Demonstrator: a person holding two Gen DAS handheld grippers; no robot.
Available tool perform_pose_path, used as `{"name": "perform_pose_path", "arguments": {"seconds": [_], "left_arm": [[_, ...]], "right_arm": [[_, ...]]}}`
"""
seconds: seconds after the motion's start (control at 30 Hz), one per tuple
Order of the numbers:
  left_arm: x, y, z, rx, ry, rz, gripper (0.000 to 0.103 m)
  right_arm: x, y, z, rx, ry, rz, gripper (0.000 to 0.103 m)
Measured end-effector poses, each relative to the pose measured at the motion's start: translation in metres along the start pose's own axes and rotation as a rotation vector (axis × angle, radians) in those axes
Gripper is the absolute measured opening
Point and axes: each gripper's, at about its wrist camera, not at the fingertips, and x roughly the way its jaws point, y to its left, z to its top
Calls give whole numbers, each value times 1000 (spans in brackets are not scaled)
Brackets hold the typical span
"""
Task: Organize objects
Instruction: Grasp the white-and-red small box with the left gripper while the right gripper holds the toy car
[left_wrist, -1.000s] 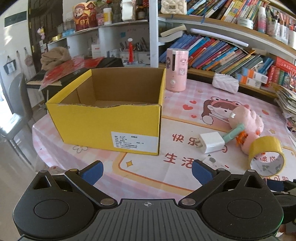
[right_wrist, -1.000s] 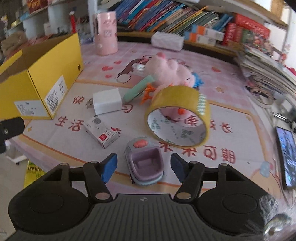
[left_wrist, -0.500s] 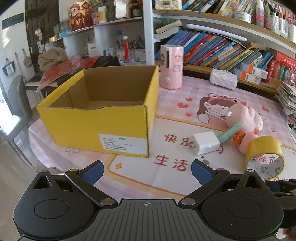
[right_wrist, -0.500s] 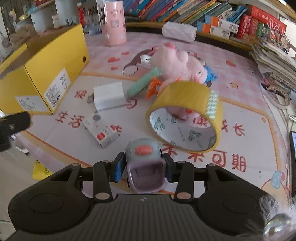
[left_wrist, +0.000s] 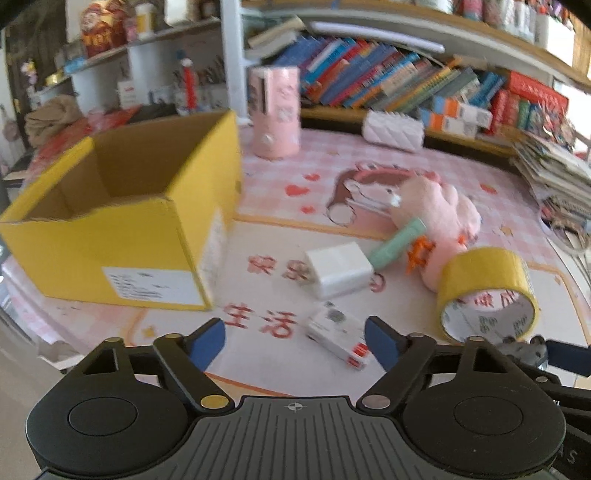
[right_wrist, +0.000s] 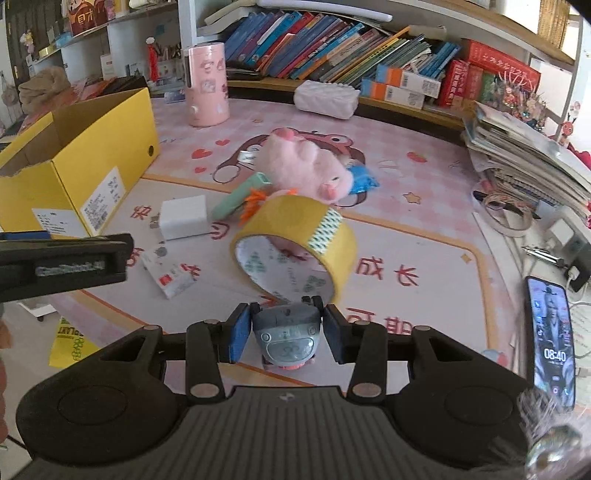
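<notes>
While right gripper (right_wrist: 283, 329) clamps a small grey toy car (right_wrist: 286, 334) near the yellow tape roll (right_wrist: 295, 240), left gripper (left_wrist: 295, 338) hangs jaws apart, yellow box (left_wrist: 110, 236) far left.

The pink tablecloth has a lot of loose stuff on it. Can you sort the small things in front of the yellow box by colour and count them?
White: 2, the charger block and the small carton.
Pink: 1, the plush pig.
Yellow: 1, the tape roll.
Green: 1, the tube.
Grey: 1, the toy car, clamped in the right gripper.
Total: 6.
</notes>
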Motion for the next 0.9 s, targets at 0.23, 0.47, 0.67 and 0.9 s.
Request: {"name": "perform_pose_path", "arguments": {"seconds": [0.23, 0.47, 0.67, 0.9], "left_arm": [[26, -24, 1, 75, 16, -12, 71], [41, -30, 0, 102, 34, -21, 70], [46, -37, -6, 137, 68, -24, 70], [51, -25, -5, 75, 67, -69, 69]], "right_arm": [[-2, -3, -3, -41, -14, 19, 41], [-3, -4, -4, -75, -24, 52, 41], [0, -7, -2, -76, -27, 72, 41], [1, -8, -2, -90, -30, 93, 41]]}}
